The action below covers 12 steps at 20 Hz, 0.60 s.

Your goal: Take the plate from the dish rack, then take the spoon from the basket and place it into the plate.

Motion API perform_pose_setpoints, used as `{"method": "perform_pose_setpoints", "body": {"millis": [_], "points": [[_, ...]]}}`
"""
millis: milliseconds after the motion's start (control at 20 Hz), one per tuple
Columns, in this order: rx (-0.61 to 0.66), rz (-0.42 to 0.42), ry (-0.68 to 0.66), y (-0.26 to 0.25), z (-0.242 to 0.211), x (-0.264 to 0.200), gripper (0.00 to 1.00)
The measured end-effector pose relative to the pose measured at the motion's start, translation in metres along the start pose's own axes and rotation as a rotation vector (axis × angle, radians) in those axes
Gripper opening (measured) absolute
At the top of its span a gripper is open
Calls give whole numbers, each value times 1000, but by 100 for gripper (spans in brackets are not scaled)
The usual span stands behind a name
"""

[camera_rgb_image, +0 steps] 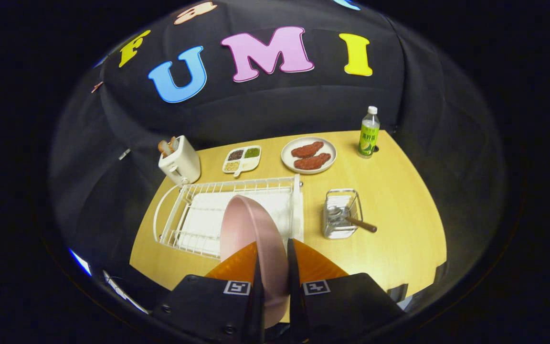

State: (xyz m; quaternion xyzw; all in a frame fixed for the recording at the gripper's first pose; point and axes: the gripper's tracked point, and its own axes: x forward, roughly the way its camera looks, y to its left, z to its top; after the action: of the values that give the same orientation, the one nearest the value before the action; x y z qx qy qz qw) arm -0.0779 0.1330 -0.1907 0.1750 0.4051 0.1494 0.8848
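Gripper (273, 267) clamped on pink plate (248, 229) above rack (179, 210); at 2 o'clock, basket (351, 198) with spoon (358, 223); table (399, 200) beneath.

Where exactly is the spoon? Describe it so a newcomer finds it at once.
Start at the white dish rack on the wooden table. Just beside it, beyond the gripper whose jaws clamp the pink plate, stands a small clear basket. The spoon lies in it, metal bowl inside and brown handle poking over the rim, the only utensil there.
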Motion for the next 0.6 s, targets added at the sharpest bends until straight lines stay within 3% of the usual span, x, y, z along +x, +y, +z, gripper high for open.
{"method": "perform_pose_setpoints", "body": {"millis": [150,350,600], "points": [[62,67,75,4,-53,0,25],[122,94,186,-1,-117,21,25],[190,130,227,0,-148,54,25]]}}
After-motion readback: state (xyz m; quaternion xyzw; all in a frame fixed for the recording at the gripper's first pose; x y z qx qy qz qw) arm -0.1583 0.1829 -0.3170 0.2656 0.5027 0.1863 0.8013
